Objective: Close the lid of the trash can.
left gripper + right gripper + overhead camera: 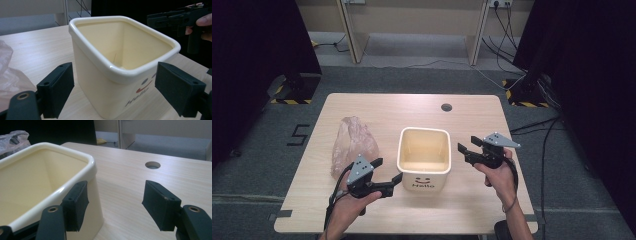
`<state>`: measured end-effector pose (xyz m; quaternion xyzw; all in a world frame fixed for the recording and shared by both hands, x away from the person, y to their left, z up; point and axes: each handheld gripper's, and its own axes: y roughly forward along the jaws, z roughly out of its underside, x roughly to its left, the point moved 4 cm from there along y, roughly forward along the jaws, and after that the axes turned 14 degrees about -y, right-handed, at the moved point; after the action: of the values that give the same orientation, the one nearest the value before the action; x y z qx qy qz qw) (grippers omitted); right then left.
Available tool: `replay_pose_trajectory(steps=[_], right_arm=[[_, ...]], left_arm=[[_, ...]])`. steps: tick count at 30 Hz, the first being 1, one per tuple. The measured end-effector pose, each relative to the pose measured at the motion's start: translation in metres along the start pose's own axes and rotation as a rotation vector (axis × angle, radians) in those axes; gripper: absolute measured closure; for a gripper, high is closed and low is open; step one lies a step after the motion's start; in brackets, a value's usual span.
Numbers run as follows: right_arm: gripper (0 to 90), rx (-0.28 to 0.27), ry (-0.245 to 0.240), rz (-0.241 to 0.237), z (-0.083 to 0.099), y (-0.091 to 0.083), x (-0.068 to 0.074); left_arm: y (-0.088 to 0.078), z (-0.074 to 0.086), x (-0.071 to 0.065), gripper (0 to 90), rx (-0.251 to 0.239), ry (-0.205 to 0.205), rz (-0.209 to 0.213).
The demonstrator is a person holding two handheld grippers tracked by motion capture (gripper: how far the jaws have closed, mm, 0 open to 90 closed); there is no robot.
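A cream square bin (424,156) (a smiley face and the word "Hello" on its near side) stands upright near the middle of the wooden table (472,120). The left gripper (388,173), jaws wide apart with nothing between them, sits just beside the bin's near left corner. The right gripper (467,146), jaws also open and empty, waits close beside the bin's right wall. A crumpled plastic bag (353,143) lies left of the bin.

crumpled plastic bag (353,142), wooden table (472,125)
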<state>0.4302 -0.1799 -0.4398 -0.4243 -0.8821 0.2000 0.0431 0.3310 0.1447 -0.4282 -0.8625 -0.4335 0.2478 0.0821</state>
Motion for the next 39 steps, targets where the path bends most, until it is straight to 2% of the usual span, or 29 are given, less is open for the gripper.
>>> replay_pose_trajectory(steps=[9,20,30,39], right_arm=[[33.5,0.019,0.007,-0.009,0.01,-0.006,0.001],[31.5,0.055,0.03,-0.024,0.033,-0.007,0.005],[30.5,0.077,0.03,-0.047,0.047,-0.005,0.013],[28.5,0.103,0.054,-0.059,0.064,-0.009,0.017]], left_arm=[[0.003,0.014,0.007,15.1,0.032,-0.013,-0.007],[0.005,0.031,0.015,15.1,0.064,-0.025,-0.019],[0.01,0.041,0.018,15.1,0.09,-0.027,-0.025],[0.006,0.055,0.031,15.1,0.11,-0.031,-0.061]])
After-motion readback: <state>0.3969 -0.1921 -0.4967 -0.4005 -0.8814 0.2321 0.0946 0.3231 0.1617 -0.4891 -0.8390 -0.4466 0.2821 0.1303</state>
